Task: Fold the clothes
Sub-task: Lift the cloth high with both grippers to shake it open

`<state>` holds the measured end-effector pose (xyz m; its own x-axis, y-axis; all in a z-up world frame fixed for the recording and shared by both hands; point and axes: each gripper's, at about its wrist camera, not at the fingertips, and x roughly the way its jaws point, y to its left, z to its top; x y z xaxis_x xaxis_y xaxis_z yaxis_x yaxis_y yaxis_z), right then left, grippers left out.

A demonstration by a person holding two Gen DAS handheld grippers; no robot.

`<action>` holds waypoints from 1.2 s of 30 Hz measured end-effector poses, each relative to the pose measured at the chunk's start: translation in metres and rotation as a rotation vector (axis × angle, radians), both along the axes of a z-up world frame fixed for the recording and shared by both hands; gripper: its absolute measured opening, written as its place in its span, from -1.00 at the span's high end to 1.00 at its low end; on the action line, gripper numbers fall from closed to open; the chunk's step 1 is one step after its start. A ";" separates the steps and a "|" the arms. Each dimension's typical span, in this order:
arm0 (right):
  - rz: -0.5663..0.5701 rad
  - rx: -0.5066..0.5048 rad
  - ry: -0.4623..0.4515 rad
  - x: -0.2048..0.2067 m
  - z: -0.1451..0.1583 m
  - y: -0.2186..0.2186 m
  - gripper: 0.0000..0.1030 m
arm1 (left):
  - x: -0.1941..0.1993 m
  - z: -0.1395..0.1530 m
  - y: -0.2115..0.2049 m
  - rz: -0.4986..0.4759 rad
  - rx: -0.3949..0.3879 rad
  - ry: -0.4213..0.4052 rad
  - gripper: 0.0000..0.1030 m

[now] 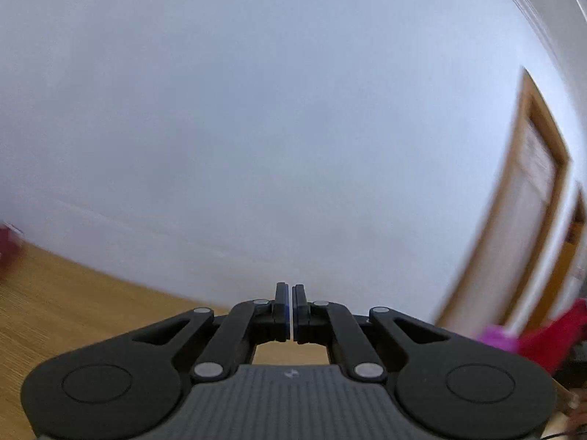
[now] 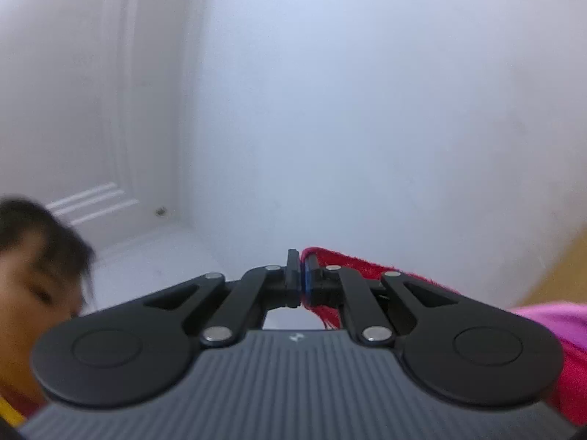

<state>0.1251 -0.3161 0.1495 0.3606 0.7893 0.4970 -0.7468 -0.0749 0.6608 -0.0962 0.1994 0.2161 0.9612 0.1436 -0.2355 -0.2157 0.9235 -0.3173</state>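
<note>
- One red garment (image 2: pixel 352 262) is all you hold: your right gripper (image 2: pixel 301 278) has its jaws clamped on its edge, lifted toward the wall.
- Your left gripper (image 1: pixel 291 311) carries nothing, jaws nearly touching, above the wooden surface (image 1: pixel 73 304).
- Red and pink cloth (image 1: pixel 543 333) shows at that view's right edge.
- No fold shows; progress cannot be judged.

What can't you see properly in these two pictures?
- Red cloth, right wrist view: only an edge shows; the right claw hides the rest, so its type is unknown.
- Pink cloth, right wrist view: cut off by the edge.
- Red and pink shapes, left wrist view: blurred.
- Left claw: shut, nothing visible between its fingers.
</note>
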 end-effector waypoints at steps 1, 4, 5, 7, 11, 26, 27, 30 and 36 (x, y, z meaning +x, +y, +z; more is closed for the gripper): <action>-0.029 -0.016 -0.025 -0.004 0.011 -0.003 0.90 | -0.014 0.004 0.007 0.023 0.028 0.016 0.93; -0.084 -0.146 -0.077 -0.023 0.033 0.009 0.90 | -0.039 -0.006 0.011 -0.044 0.047 0.079 0.74; -0.073 -0.186 -0.071 -0.028 0.034 0.019 0.89 | -0.041 -0.018 0.008 -0.093 0.031 0.112 0.67; -0.049 -0.264 -0.056 -0.038 0.035 0.039 0.89 | -0.037 -0.045 -0.002 -0.189 -0.022 0.173 0.53; 0.029 -0.331 -0.032 -0.058 0.038 0.083 0.89 | -0.023 -0.100 -0.036 -0.448 -0.191 0.284 0.52; 0.134 -0.401 -0.164 -0.173 0.069 0.129 0.89 | -0.057 -0.088 -0.041 -0.649 -0.007 0.167 -0.32; 0.120 -0.405 -0.154 -0.178 0.067 0.127 0.89 | -0.054 -0.092 -0.042 -0.657 -0.017 0.172 -0.32; 0.070 -0.409 -0.118 -0.192 0.061 0.121 0.89 | -0.028 -0.117 -0.059 -0.706 -0.057 0.184 -0.32; -0.059 -0.441 -0.057 -0.210 0.051 0.101 0.89 | -0.035 -0.114 -0.024 -0.624 -0.092 0.132 0.91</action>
<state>-0.0852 -0.2152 0.2000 0.3933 0.9090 0.1378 -0.7774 0.2488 0.5778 -0.1311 0.1750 0.1025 0.8196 -0.4598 -0.3418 0.3109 0.8580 -0.4088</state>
